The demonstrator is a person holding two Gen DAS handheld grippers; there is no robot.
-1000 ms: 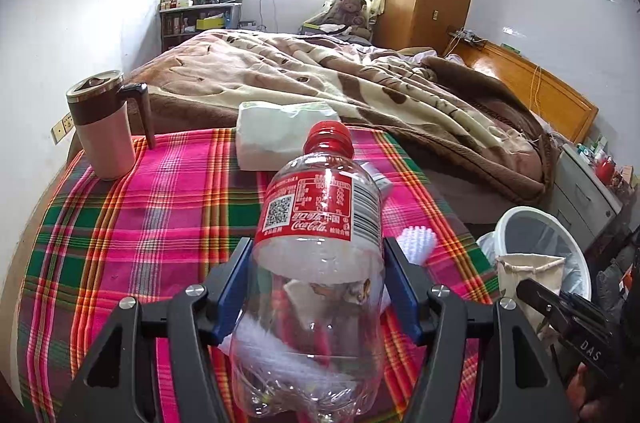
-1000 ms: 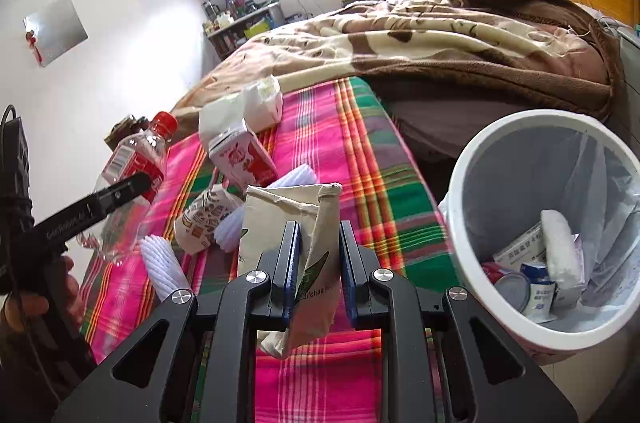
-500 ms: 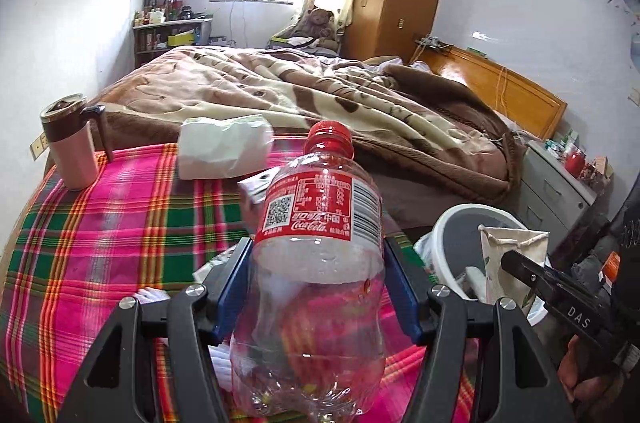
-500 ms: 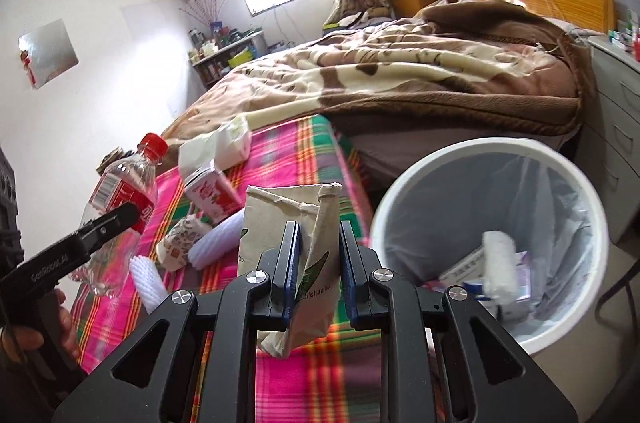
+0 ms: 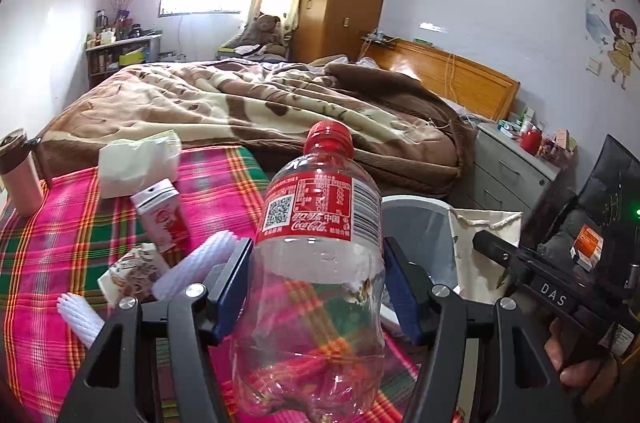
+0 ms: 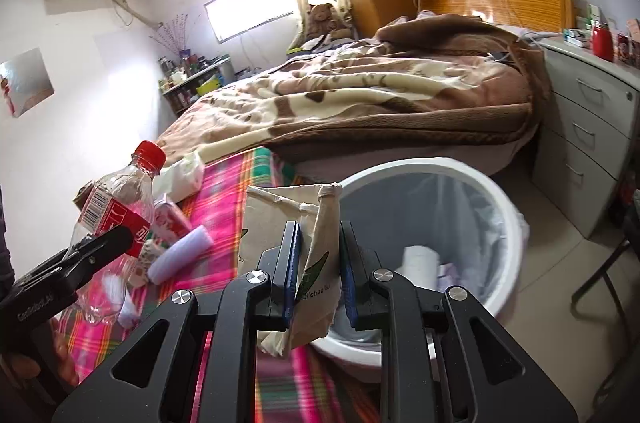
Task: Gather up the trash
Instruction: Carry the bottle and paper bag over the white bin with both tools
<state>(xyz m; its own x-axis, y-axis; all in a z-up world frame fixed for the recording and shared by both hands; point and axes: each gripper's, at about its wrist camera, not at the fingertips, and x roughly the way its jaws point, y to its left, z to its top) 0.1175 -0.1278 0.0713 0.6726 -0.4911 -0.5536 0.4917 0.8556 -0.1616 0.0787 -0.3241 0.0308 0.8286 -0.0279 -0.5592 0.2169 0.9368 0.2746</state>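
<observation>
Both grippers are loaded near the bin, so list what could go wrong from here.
1. The paper bag in the right gripper hangs over the white bin's near rim, not its middle; released now, it may catch the rim or fall outside.
2. The empty Coke bottle is smooth and round between the left gripper's pads, so it could slip or rotate.

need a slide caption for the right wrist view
Right gripper holds a brown paper bag at the rim of the white trash bin, beside the plaid-covered table.
</observation>
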